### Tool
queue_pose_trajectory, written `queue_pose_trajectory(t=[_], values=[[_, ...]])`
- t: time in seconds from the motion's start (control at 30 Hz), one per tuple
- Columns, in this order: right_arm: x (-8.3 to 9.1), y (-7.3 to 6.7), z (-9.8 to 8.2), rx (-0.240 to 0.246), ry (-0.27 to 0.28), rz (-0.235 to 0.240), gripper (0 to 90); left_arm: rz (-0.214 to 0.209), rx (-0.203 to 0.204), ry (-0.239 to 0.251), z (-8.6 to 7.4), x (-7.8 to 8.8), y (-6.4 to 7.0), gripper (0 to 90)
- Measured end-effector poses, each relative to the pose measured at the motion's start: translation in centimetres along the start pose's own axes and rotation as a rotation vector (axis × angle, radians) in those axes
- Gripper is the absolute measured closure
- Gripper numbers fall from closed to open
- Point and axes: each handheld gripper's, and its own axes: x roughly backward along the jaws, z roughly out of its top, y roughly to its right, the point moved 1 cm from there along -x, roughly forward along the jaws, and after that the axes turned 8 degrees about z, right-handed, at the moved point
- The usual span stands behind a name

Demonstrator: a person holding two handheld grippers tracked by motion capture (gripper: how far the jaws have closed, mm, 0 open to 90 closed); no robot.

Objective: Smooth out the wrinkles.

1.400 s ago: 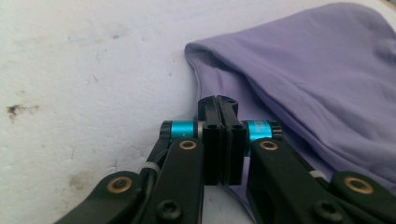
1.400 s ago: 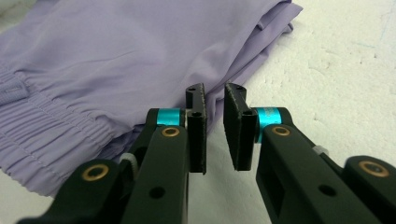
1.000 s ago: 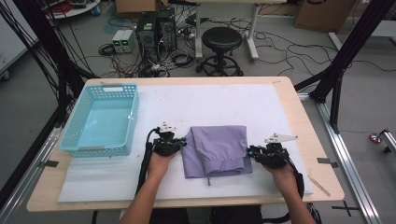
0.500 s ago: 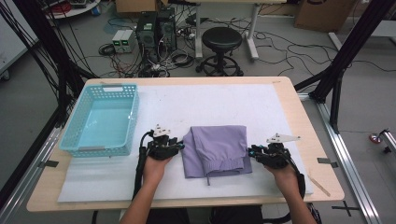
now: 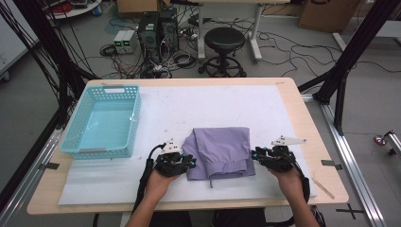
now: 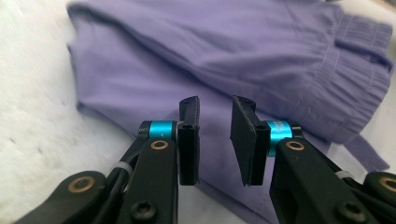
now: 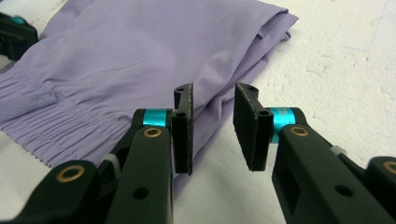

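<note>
Folded purple shorts (image 5: 222,149) lie on the white mat, with the elastic waistband toward the near edge. My left gripper (image 5: 191,163) rests at their near left edge. Its jaws (image 6: 215,105) have just been closing, but a gap stays between them and nothing is pinched; the shorts (image 6: 233,56) spread out beyond. My right gripper (image 5: 255,153) sits at the shorts' right edge. Its jaws (image 7: 213,93) have just been opening and hold nothing, with the folded edge of the shorts (image 7: 121,51) just ahead and to the left.
A light blue basket (image 5: 113,88) stands at the table's left. The white mat (image 5: 213,104) covers most of the wooden table (image 5: 307,123). A stool, computers and cables stand on the floor beyond the far edge.
My left gripper has drawn back a little toward the near edge and its jaws have parted. The shorts' left corner now lies slightly rumpled. The right hand has stayed put.
</note>
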Motion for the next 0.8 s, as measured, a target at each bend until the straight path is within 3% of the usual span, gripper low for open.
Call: queue_pose_trajectory(t=[0.07,0.33,0.53,0.63,0.8], values=[[0.1,0.1,0.0,-0.001,0.003,-0.001,69.5,0.012,-0.03,-0.016,-0.1,0.1,0.5,75.1],[0.4,0.3,-0.1,-0.013,0.015,-0.008,69.5,0.023,-0.061,-0.04,-1.0,1.3,1.7,76.7],[0.3,0.2,-0.1,-0.012,0.011,-0.005,68.5,0.058,-0.03,-0.011,-0.8,1.6,1.4,67.8],[0.1,0.2,-0.1,-0.008,0.0,0.0,69.7,0.069,0.0,0.021,0.0,1.4,0.6,65.3],[-0.9,0.0,-0.3,0.017,-0.051,0.003,75.3,0.114,0.053,0.032,1.5,0.2,-1.2,66.0]])
